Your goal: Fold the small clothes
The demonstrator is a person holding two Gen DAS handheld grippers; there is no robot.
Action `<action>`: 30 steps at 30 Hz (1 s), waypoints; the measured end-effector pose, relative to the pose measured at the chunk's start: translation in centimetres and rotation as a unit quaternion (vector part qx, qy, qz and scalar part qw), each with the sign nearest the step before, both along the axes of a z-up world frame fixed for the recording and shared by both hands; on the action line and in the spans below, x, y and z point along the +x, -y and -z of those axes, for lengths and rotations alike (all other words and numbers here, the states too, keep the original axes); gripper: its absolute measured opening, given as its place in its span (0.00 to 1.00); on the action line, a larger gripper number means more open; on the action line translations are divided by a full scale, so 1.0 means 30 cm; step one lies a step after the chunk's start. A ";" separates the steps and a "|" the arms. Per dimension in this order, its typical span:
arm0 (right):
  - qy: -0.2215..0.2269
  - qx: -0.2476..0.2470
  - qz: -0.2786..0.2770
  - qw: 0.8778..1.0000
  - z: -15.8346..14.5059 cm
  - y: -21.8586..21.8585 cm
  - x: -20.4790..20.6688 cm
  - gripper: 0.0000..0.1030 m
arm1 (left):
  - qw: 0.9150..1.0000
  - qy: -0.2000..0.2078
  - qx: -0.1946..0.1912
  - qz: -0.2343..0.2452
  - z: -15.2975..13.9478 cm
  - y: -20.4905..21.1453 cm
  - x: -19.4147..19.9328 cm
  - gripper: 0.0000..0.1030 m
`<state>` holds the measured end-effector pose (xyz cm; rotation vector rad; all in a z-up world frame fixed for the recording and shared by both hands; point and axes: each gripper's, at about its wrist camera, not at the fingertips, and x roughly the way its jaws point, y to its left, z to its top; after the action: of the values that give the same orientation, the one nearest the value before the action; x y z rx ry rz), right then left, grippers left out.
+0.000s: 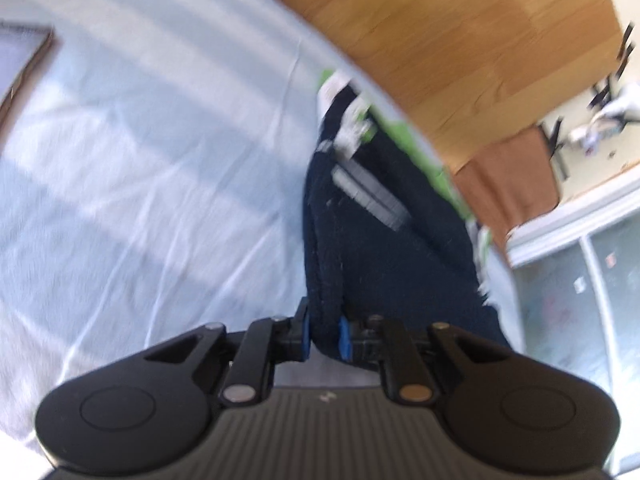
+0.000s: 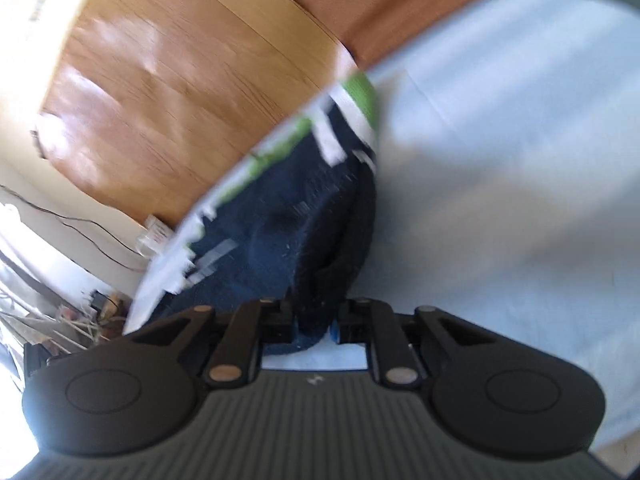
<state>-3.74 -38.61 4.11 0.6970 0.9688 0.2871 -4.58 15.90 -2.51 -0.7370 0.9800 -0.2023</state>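
Pale blue sheet (image 1: 140, 160) covers the counter, with wooden floor (image 1: 440, 40) beyond its edge. On that sheet near the edge lies a navy garment (image 1: 380, 240) with green and white trim. Left tool (image 1: 323, 334) and right tool (image 2: 314, 326) each pinch its fabric.

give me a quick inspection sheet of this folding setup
surface: pale blue sheet, wrinkled, both views motion-blurred
job's things: navy garment with green and white trim, near the sheet's edge by the floor
clutter: nothing seen on the sheet
grippers: left claw shut on the garment's edge; right claw shut on another part of it
cables: thin dark wire on the floor by the wall
surroundings: wood floor, brown rug, jumbled items at floor level
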 end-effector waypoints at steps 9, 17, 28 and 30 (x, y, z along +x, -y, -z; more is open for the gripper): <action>0.113 -0.158 -0.025 0.981 -0.215 0.047 0.165 0.46 | 0.993 0.069 0.090 -0.012 -0.170 -0.131 0.018 0.33; 0.132 -0.130 -0.155 0.970 -0.209 -0.217 0.751 0.46 | 0.975 0.100 0.162 0.110 -0.289 0.169 0.621 0.45; 0.042 -0.144 -0.257 0.955 0.086 -0.450 1.181 0.54 | 0.968 0.032 0.202 0.145 -0.033 0.533 1.217 0.45; 0.066 -0.176 -0.263 0.946 0.088 -0.475 1.153 0.21 | 0.960 0.044 0.235 0.145 -0.032 0.563 1.219 0.11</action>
<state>30.86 -24.35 1.46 0.0784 1.0320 0.6031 31.98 -0.98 -1.53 -0.1452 0.9988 -0.2429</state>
